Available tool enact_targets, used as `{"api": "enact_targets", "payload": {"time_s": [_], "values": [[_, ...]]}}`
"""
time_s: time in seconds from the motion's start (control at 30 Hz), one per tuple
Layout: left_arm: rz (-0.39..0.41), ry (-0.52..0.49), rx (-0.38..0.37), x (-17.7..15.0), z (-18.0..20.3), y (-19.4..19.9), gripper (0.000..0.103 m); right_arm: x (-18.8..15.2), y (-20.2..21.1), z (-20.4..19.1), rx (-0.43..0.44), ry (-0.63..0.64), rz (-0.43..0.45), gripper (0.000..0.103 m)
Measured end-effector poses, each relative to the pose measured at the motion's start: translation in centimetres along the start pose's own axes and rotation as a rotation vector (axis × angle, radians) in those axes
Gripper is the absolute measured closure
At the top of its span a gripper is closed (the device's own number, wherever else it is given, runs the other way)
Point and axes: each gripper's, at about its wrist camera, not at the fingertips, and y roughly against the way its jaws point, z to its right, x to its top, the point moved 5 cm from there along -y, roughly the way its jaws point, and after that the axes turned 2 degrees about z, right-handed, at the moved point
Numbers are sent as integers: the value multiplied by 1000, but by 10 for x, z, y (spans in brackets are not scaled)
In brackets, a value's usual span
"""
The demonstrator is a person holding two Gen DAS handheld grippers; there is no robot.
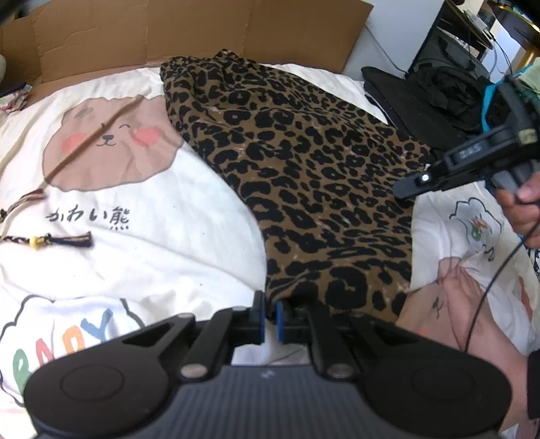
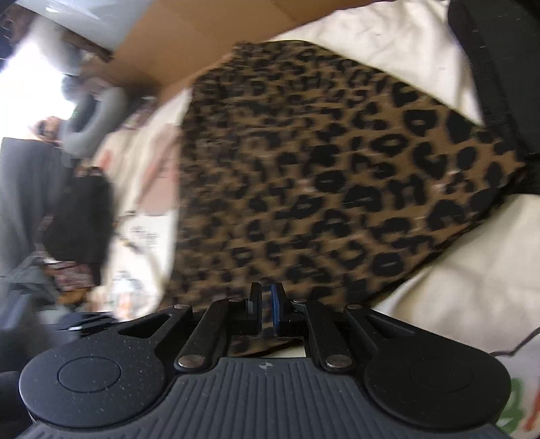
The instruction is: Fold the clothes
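A leopard-print garment [image 1: 303, 175] lies spread on a white bedsheet with a bear print [image 1: 111, 141]. My left gripper [image 1: 269, 315] is shut on the garment's near edge, the cloth pinched between its blue pads. My right gripper [image 1: 405, 189] reaches in from the right and touches the garment's right edge. In the right wrist view, which is blurred, the right gripper [image 2: 266, 310] is shut on the leopard-print garment [image 2: 320, 175], with cloth showing between and under the fingers.
A cardboard sheet [image 1: 189, 30] stands behind the bed. A black bag and clothes [image 1: 425, 98] lie at the far right. A braided cord with a tassel [image 1: 50, 240] lies on the sheet at left. A dark pile [image 2: 77, 219] sits at left.
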Motion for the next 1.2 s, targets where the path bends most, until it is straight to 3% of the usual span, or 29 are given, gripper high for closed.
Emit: {"api": "enact_targets", "payload": {"time_s": [0.17,0.33,0.53,0.8,0.93,1.2], "values": [[0,-19,-4,-2,3,1,97,-1,-7,27,-125,-9,14,98],[5,-73,-6,-2,4,4,97,-2,-6,34,-138,12,32,99],[-8,-58,2,-5,-5,14,103,2,-7,35,-148,16,43,99],[57,3,-56,12,0,31,101,5,-8,33,-150,16,43,99],[63,-14,-87,21,14,20,100,4,-9,35,-148,16,43,99],[-15,-56,-140,14,33,-14,95,3,-8,35,-143,17,46,99]]}}
